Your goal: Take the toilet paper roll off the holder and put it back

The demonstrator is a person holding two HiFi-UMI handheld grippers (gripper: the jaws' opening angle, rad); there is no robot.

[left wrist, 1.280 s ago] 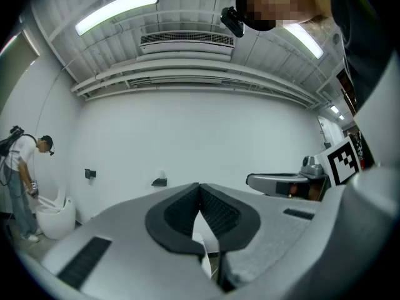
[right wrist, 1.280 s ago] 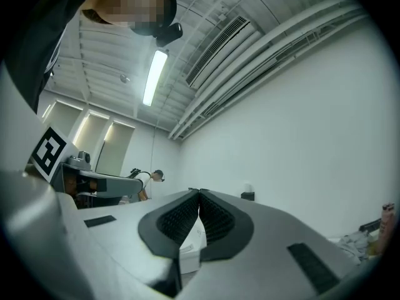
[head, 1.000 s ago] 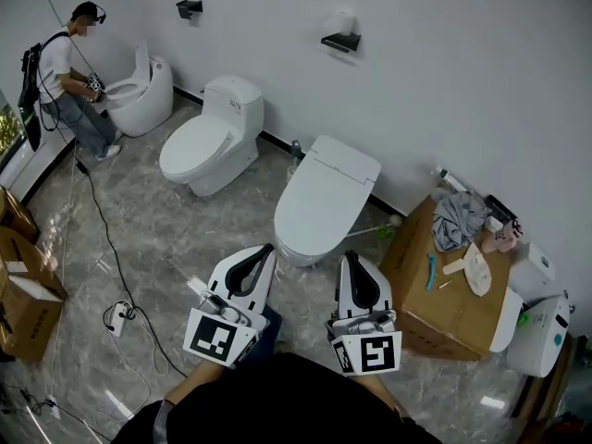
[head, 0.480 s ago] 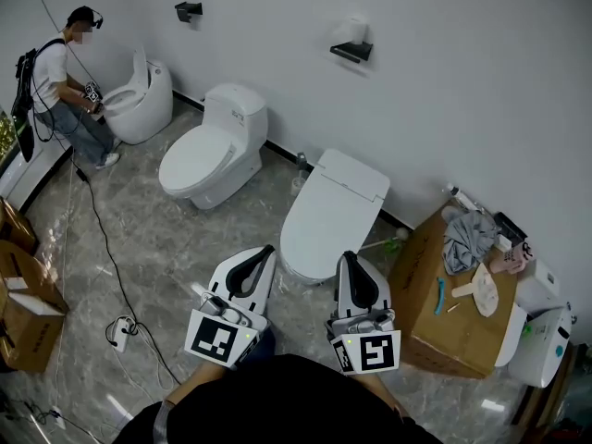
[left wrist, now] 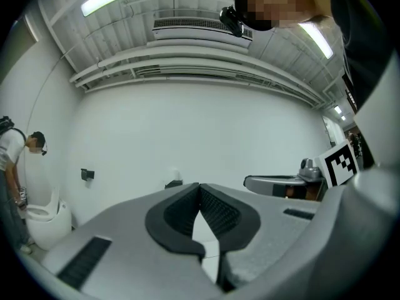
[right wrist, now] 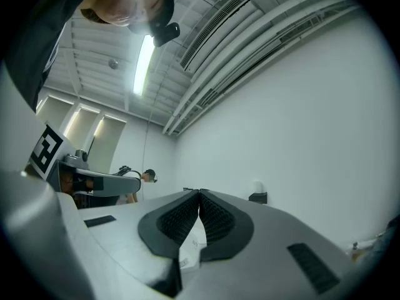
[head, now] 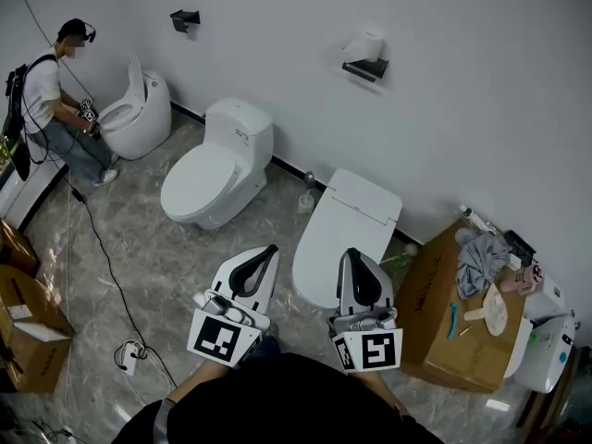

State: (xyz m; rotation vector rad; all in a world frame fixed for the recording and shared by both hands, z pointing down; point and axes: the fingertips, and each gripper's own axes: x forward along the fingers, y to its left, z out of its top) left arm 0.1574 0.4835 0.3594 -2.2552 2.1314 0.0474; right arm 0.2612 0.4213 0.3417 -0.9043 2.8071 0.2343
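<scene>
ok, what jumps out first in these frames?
Three white toilets line the white wall: the far-left toilet, with a person bent over it, the middle toilet and the nearest toilet. The toilet paper roll sits on its black holder, high on the wall above the nearest toilet. At the bottom of the head view, the left gripper and right gripper are both shut and empty.

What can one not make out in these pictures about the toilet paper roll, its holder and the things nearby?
- Toilet paper roll: too small in all three views; how it sits on the holder cannot be told.
- Nearest toilet: in the head view, its near end is hidden behind the right gripper.
- Small items on the cardboard box: head view only, too small to name.
</scene>
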